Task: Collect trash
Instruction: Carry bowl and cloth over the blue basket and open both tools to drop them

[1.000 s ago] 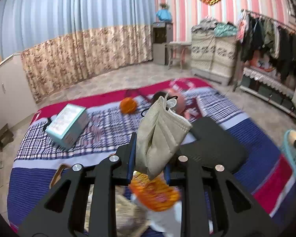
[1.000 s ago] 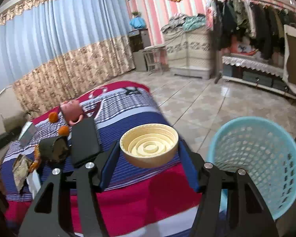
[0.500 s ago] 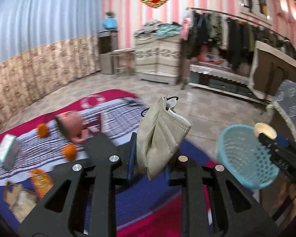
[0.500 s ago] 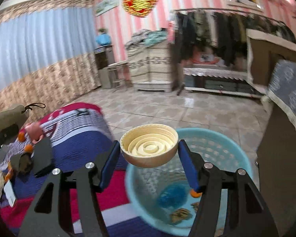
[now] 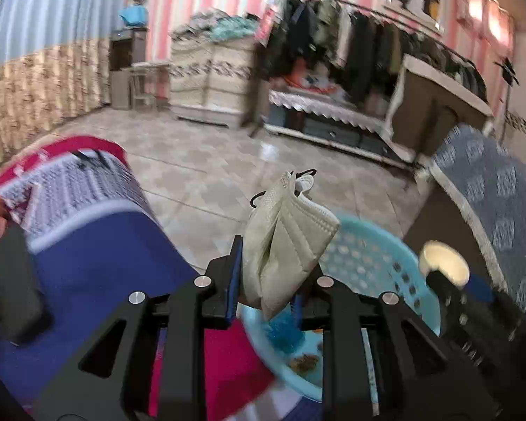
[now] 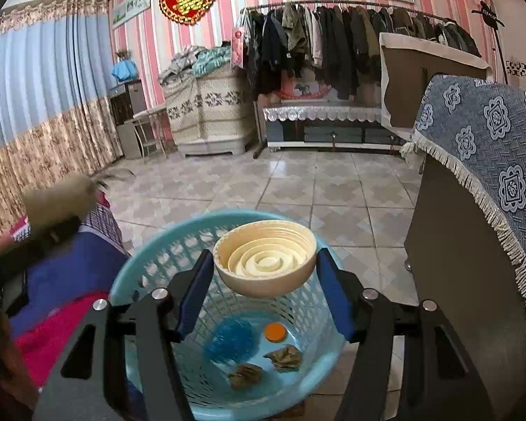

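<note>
My left gripper (image 5: 268, 273) is shut on a crumpled beige face mask (image 5: 285, 242), held beside the near rim of a light blue mesh basket (image 5: 375, 263). My right gripper (image 6: 264, 273) is shut on a cream round lid with ridged rings (image 6: 264, 263), hanging right over the basket (image 6: 150, 273). Inside the basket lie a blue plastic wad (image 6: 231, 340), an orange cap (image 6: 275, 331) and two crumpled brown scraps (image 6: 284, 356). The right gripper with its lid (image 5: 445, 263) shows at the right of the left wrist view. The mask (image 6: 58, 200) appears blurred at the left of the right wrist view.
A bed with a blue, red and checked cover (image 5: 98, 245) lies left of the basket, with a black flat object (image 5: 15, 280) on it. A cabinet draped in blue patterned cloth (image 6: 480, 161) stands right of the basket. Tiled floor (image 6: 298, 189), a clothes rack (image 6: 333, 42) and a covered chest (image 6: 207, 112) lie beyond.
Both grippers swung right, away from the bed toward the basket. The lid went from above the bed to over the basket. The mask now sits at the basket's rim.
</note>
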`<act>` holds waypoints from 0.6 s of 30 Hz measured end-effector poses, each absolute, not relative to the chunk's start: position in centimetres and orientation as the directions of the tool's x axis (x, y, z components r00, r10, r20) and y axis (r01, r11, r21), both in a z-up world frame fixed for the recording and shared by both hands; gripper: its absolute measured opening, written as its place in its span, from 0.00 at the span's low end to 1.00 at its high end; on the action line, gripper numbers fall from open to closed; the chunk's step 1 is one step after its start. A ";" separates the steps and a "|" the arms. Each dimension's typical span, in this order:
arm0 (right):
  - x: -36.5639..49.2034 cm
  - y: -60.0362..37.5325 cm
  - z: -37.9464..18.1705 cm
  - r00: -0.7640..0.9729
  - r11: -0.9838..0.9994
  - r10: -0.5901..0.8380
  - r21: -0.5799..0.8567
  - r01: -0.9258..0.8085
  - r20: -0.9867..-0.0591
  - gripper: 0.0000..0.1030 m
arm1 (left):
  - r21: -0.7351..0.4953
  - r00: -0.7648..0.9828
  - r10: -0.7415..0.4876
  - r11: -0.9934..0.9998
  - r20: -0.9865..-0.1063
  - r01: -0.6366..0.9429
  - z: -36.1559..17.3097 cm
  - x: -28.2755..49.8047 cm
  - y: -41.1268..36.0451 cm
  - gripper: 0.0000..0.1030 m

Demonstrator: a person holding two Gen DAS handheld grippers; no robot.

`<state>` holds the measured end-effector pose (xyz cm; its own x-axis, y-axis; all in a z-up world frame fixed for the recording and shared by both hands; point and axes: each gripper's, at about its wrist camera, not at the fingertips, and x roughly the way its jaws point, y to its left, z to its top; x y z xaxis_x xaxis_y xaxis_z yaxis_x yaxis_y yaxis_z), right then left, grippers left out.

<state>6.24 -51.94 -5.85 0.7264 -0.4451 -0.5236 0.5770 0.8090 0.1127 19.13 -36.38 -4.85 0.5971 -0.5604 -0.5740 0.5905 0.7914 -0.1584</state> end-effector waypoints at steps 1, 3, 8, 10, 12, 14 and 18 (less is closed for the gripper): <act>6.2 -52.1 -5.9 0.722 0.810 -0.447 0.105 0.578 -0.528 0.58 | -0.161 0.570 -0.571 0.775 -0.591 0.611 -6.6 18.8 -36.8 0.21; 6.2 -52.5 -6.2 0.715 0.809 -0.451 0.095 0.581 -0.534 0.58 | -0.126 0.549 -0.539 0.777 -0.639 0.617 -8.7 18.5 -37.9 0.21; 6.1 -52.6 -6.5 0.709 0.807 -0.448 0.095 0.582 -0.545 0.58 | -0.115 0.547 -0.557 0.759 -0.625 0.641 -8.4 19.2 -38.0 0.21; 6.3 -52.6 -6.7 0.709 0.807 -0.435 0.110 0.581 -0.555 0.58 | -0.112 0.548 -0.563 0.754 -0.618 0.648 -8.2 19.4 -38.2 0.21; 6.5 -52.4 -6.8 0.709 0.806 -0.427 0.118 0.580 -0.561 0.58 | -0.096 0.553 -0.567 0.746 -0.611 0.659 -8.1 19.2 -38.9 0.21; 6.6 -52.3 -6.8 0.706 0.809 -0.432 0.104 0.578 -0.562 0.58 | -0.083 0.549 -0.573 0.734 -0.608 0.674 -8.1 19.1 -39.2 0.25; 6.7 -52.1 -6.9 0.699 0.811 -0.434 0.093 0.578 -0.568 0.58 | -0.049 0.587 -0.560 0.747 -0.585 0.664 -7.5 18.9 -39.0 0.55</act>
